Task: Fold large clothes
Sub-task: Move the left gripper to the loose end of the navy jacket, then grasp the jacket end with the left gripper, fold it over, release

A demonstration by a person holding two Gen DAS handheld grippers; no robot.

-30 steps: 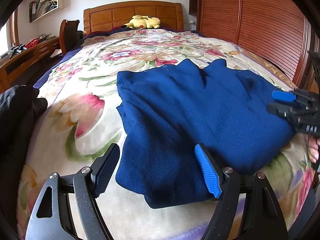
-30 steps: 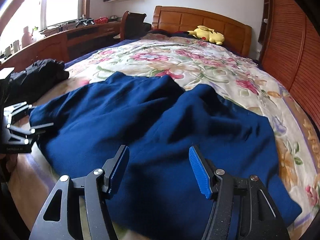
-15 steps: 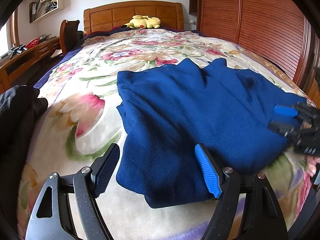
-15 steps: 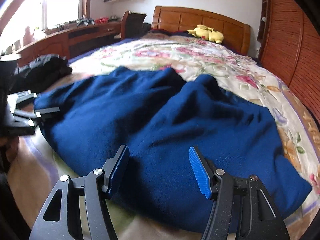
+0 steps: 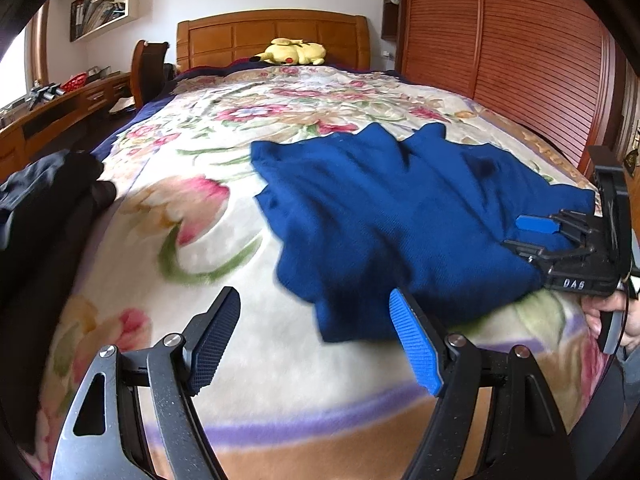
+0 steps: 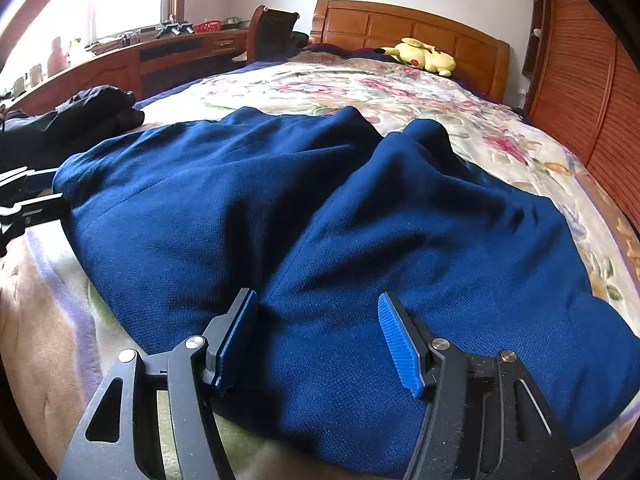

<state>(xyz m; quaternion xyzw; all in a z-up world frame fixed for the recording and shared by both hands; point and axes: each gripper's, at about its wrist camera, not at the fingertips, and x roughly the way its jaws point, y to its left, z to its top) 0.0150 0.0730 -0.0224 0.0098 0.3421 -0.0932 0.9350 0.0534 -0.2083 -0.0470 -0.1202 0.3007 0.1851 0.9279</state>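
A large dark blue knit garment [image 5: 404,216] lies spread on the floral bedspread [image 5: 192,216]; it fills the right wrist view [image 6: 320,220]. My left gripper [image 5: 316,344] is open and empty, just left of and in front of the garment's near left corner. My right gripper [image 6: 318,332] is open, low over the garment's near edge, with cloth between its jaws. It also shows in the left wrist view [image 5: 528,236] at the garment's right edge. The left gripper shows at the left edge of the right wrist view [image 6: 24,196].
A black garment [image 5: 44,200] lies at the bed's left edge, also in the right wrist view [image 6: 88,116]. A yellow plush toy [image 5: 292,52] lies by the headboard. A wooden desk [image 6: 132,60] runs along the left and a slatted wooden wall [image 5: 520,52] along the right.
My left gripper has shifted left and back, off the garment's corner. My right gripper has moved forward and down onto the garment's near edge. Both stay open.
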